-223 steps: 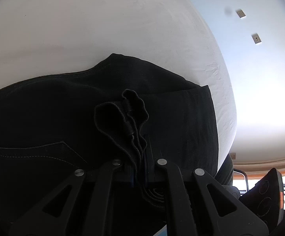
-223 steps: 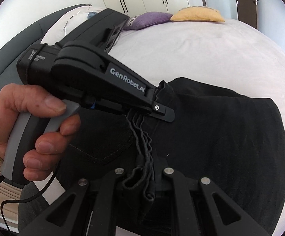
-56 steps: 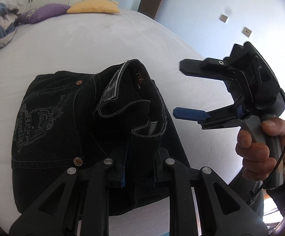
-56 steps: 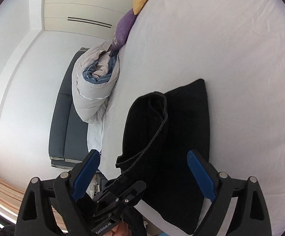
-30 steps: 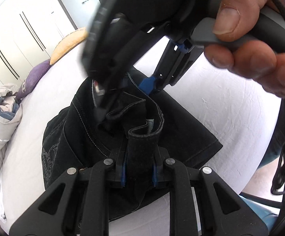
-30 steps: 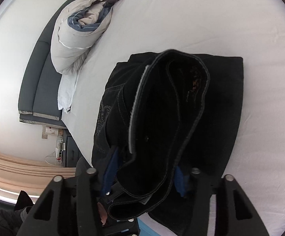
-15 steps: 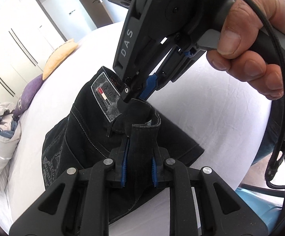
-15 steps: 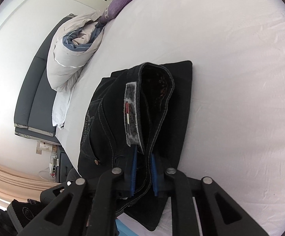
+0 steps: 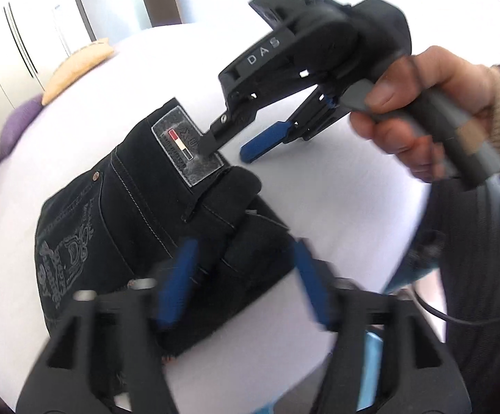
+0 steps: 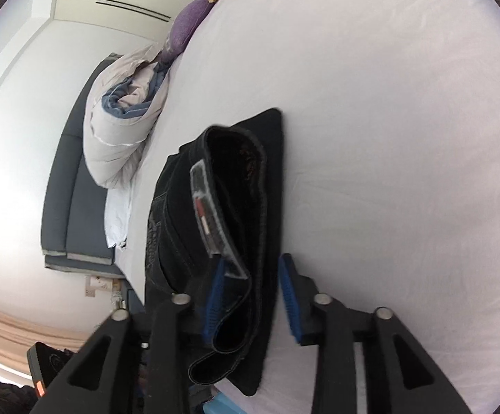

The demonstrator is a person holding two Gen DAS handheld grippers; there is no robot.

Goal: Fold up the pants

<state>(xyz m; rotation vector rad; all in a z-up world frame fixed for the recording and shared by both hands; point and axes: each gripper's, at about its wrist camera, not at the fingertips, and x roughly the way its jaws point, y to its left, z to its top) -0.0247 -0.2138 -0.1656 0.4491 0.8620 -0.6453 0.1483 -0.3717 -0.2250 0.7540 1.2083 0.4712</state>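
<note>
The black jeans (image 9: 139,214) lie folded into a compact stack on the white bed (image 9: 319,186), waistband patch (image 9: 188,145) on top. My left gripper (image 9: 243,276) is open just above the stack's near edge, its blue pads (image 9: 177,283) blurred and clear of the cloth. My right gripper (image 9: 229,145) is open at the waistband; it shows in the left wrist view with one finger over the patch. In the right wrist view the jeans (image 10: 229,227) sit between the open right gripper's (image 10: 250,296) blue pads (image 10: 289,300), the waistband loosely curled.
A rolled duvet (image 10: 126,124) and purple pillow (image 10: 188,27) and yellow pillow (image 9: 77,58) lie at the head of the bed. A dark headboard (image 10: 74,186) stands behind. The bed edge is near, with a blue object (image 9: 370,372) below it.
Both grippers have opened and let go of the waistband. The left gripper has drawn back, and the jeans have settled flat on the stack.
</note>
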